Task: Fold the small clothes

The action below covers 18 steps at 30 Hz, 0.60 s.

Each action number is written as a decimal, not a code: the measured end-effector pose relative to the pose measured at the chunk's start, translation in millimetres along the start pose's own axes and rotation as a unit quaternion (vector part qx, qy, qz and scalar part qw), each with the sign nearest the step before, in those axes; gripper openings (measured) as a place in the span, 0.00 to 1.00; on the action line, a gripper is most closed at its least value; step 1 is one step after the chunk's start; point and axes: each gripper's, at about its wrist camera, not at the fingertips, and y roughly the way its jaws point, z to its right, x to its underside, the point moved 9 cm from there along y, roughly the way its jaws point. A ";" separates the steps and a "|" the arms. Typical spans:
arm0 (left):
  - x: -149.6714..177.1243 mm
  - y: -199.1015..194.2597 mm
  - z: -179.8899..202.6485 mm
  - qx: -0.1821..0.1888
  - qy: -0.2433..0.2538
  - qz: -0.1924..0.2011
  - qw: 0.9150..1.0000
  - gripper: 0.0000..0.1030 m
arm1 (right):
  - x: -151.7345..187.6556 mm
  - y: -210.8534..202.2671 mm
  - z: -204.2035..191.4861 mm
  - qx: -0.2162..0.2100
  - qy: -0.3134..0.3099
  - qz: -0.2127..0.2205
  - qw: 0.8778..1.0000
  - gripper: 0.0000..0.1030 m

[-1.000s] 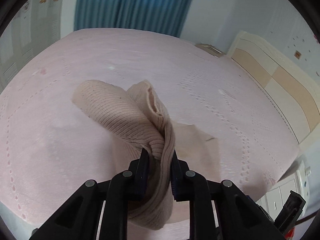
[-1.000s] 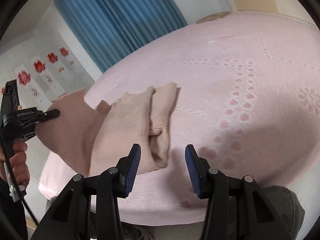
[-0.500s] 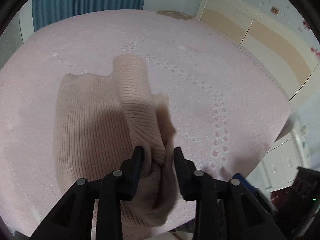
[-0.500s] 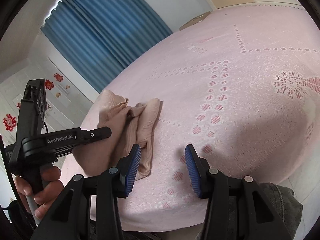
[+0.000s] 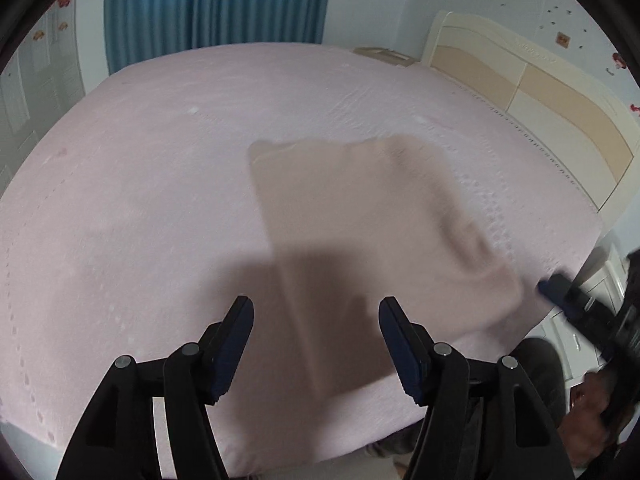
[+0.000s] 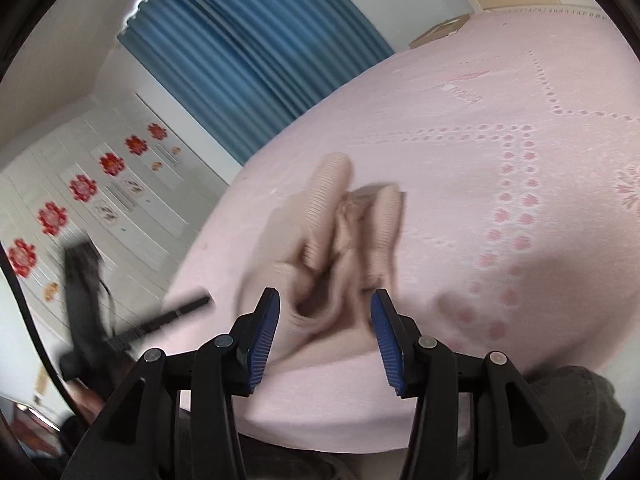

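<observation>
Near the bed's (image 5: 120,200) front edge lies the beige knit garment (image 5: 360,216), long axis running away from that edge. The left gripper (image 5: 316,340), jaws just opened, holds nothing; the right gripper (image 6: 324,332), half-open and empty, hovers nearer the rumpled end.

Soft, even daylight; the beige garment (image 5: 360,216) smears with motion blur, and fisheye edges curve darkly.

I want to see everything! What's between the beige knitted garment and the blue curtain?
Only bare pink bedspread between the knitted garment and curtain, seen from the left wrist.
</observation>
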 end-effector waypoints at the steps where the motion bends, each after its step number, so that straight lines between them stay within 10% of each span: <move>1: 9.7 1.1 -8.0 0.000 -0.006 -0.004 1.000 0.61 | -3.7 1.9 -6.2 0.003 -0.001 0.002 1.000 0.47; 9: 51.8 17.7 -18.9 0.043 -0.053 -0.029 0.997 0.61 | 1.4 55.3 -5.4 0.117 -0.029 -0.011 0.993 0.49; 13: 54.1 28.3 -12.9 0.051 -0.055 -0.030 0.997 0.61 | 9.0 77.7 0.6 0.116 -0.026 -0.057 0.991 0.13; 18: 54.6 27.3 -17.7 0.073 -0.069 -0.021 0.995 0.61 | -11.8 37.3 -22.2 0.050 -0.046 0.002 0.998 0.07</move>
